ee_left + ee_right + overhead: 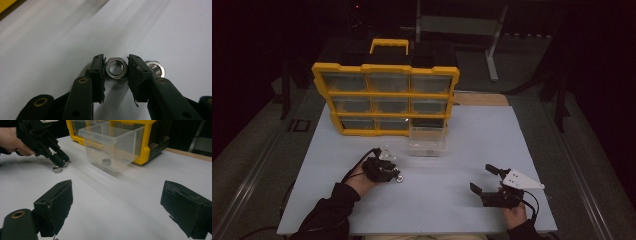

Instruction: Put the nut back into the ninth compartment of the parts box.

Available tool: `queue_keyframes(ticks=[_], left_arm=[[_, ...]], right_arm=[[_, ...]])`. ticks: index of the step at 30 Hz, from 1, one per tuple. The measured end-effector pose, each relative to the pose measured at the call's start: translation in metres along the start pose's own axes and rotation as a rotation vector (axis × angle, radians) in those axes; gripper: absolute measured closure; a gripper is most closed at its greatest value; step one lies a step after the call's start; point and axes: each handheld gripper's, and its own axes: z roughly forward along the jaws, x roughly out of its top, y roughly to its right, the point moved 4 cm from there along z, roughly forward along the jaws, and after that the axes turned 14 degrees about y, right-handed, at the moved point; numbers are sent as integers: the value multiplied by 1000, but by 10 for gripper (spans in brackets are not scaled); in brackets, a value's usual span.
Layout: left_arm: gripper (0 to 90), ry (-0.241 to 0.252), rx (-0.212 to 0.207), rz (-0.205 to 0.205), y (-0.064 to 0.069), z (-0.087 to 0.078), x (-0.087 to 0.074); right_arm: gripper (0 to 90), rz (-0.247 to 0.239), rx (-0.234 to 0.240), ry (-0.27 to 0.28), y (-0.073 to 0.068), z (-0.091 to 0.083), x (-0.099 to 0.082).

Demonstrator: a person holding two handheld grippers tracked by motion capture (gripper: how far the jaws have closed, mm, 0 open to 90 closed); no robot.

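Observation:
My left gripper [115, 72] is shut on a steel hex nut [116, 68] that lies flat on the white table, the pads pressing on two of its sides. A second nut [156, 68] rests just outside one jaw. In the high view the left gripper [394, 172] points down at mid-table, with a nut [399, 178] at its tips. The right gripper view shows the left gripper [61, 157] with a loose nut [57, 169] beside it. My right gripper [482, 177] [117, 205] stands open over bare table at the front right, with nothing between its jaws.
A clear plastic bin [427, 142] [112, 145] stands behind the left gripper with one nut [107, 161] inside. Behind it stands a yellow drawer organizer [384, 95] upright. The white board [492, 135] ends near the front and right edges.

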Motion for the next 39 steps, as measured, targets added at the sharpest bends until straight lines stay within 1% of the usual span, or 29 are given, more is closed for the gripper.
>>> queue_keyframes(ticks=[1, 2, 5, 6, 7, 8, 10, 12, 14, 16, 19, 29, 31, 32, 35, 37, 39], left_arm=[[661, 4, 4, -4, -2, -1, 1], [661, 18, 5, -17, -4, -5, 4], [661, 41, 11, -30, -9, -14, 12], [661, 41, 11, -30, -9, -14, 12], [661, 58, 15, -32, -12, -21, 20], [661, 68, 17, -36, -13, -24, 24], [661, 78, 23, -23, -15, -31, 32], [661, 91, 22, -23, -18, -38, 41], [661, 100, 34, -14, -19, -42, 47], [661, 110, 35, -17, -21, -45, 53], [661, 111, 37, -6, -22, -49, 62], [661, 138, 39, 13, -24, -56, 96], [661, 138, 39, 13, -24, -56, 96], [661, 145, 37, 14, -23, -55, 105], [661, 149, 43, 14, -22, -52, 112], [661, 150, 55, 8, -22, -48, 116], [661, 157, 56, -2, -20, -44, 121]], right_arm=[[108, 2, -2, 0, 0, 0, 0], [108, 3, -2, 1, 0, 0, 0], [108, 3, -2, 1, 1, 0, 0], [108, 3, -2, 1, 1, 0, 0], [108, 2, -2, 0, 0, 0, 0], [108, 2, -1, 1, 0, 0, 0], [108, 0, -2, 0, 0, 0, 0], [108, -1, -1, 0, 0, 0, 0], [108, -1, -2, 0, 0, 0, 0], [108, 1, -3, -1, 0, 0, 0], [108, -1, -2, -1, 0, 0, 0], [108, -1, -1, -2, 0, 0, 0], [108, 0, -1, -2, 0, 0, -1], [107, 0, -2, -1, 0, 0, 0], [108, 0, 0, -1, 1, 0, -1], [108, 1, 0, -1, 0, 1, -1], [108, 1, 0, -1, 0, 1, -1]])
